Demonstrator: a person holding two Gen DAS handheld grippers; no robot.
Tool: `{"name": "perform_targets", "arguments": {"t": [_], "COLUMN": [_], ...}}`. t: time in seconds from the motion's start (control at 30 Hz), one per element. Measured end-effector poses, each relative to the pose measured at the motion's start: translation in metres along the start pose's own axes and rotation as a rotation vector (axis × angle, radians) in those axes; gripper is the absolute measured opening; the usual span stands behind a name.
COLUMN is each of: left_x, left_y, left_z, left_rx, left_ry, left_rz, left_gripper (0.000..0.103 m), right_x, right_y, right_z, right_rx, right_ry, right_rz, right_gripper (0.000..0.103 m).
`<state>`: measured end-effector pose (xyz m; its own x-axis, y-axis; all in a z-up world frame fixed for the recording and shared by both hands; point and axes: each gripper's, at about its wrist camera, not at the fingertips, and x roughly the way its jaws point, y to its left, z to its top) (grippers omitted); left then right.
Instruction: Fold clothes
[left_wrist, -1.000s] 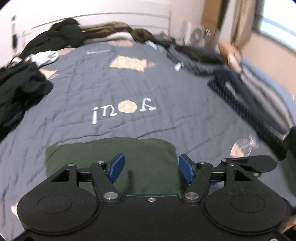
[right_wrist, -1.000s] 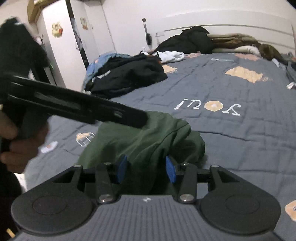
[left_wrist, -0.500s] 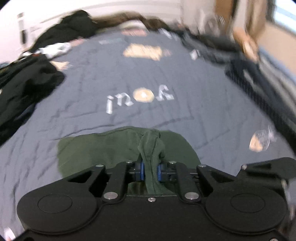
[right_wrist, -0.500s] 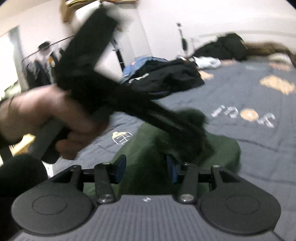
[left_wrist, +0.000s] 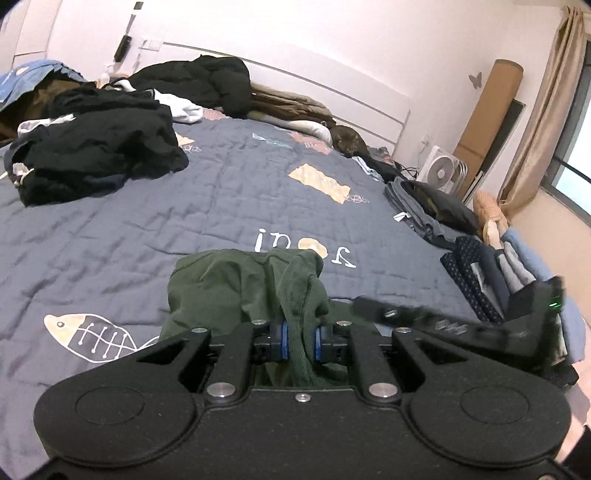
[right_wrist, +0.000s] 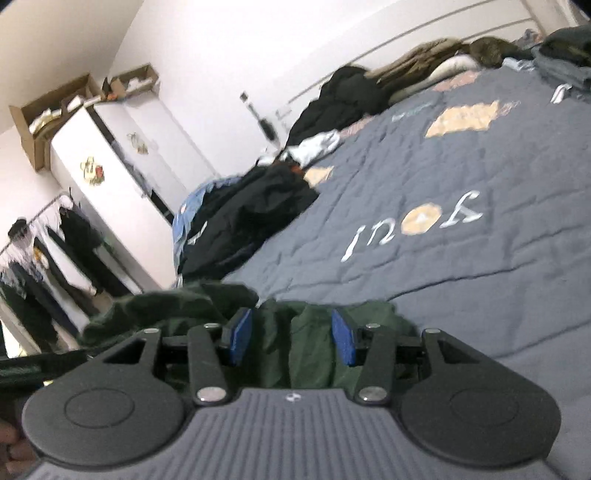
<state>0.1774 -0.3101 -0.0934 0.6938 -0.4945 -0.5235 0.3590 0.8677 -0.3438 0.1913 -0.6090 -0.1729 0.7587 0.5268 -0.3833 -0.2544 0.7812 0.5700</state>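
Quilt (left_wrist: 229, 206) lettering "you!" inverted; left claw (left_wrist: 299, 341) pinching green garment (left_wrist: 229, 280).

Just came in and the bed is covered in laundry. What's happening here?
A person is folding clothes with a handheld claw in each hand. The left claw is shut on a bunched fold of a dark green garment lying on the grey quilt. The right claw is open, pads either side of the same garment without pressing it. Black clothes sit in a pile, unfolded, and folded items are stacked along the bed's edge.
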Motion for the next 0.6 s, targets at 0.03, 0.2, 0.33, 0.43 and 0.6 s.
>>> {"name": "perform_targets", "arguments": {"t": [0.03,0.2,0.33,0.43,0.6], "left_x": [-0.001,-0.004,-0.004,-0.002,-0.002], "left_y": [0.001,0.008,0.012,0.013,0.014], "left_z": [0.000,-0.003,-0.004,-0.005,-0.004], "left_rx": [-0.001,-0.012,-0.017,-0.017,-0.021], "left_ry": [0.000,-0.002,0.001,0.003,0.004], "left_rz": [-0.001,-0.011,-0.014,-0.016,-0.021], "left_gripper": [0.012,0.013,0.013,0.013,0.013], "right_x": [0.006,0.026,0.045,0.057,0.055], "right_y": [0.002,0.012,0.007,0.001,-0.011], "right_z": [-0.003,-0.009,-0.008,-0.009,-0.009], "right_rx": [-0.015,-0.070,-0.069,-0.057,0.038], "right_ry": [0.015,0.089,0.140,0.172,0.148], "right_rz": [-0.008,-0.021,-0.040,-0.014,0.001], "right_gripper": [0.047,0.047,0.047,0.046,0.006]}}
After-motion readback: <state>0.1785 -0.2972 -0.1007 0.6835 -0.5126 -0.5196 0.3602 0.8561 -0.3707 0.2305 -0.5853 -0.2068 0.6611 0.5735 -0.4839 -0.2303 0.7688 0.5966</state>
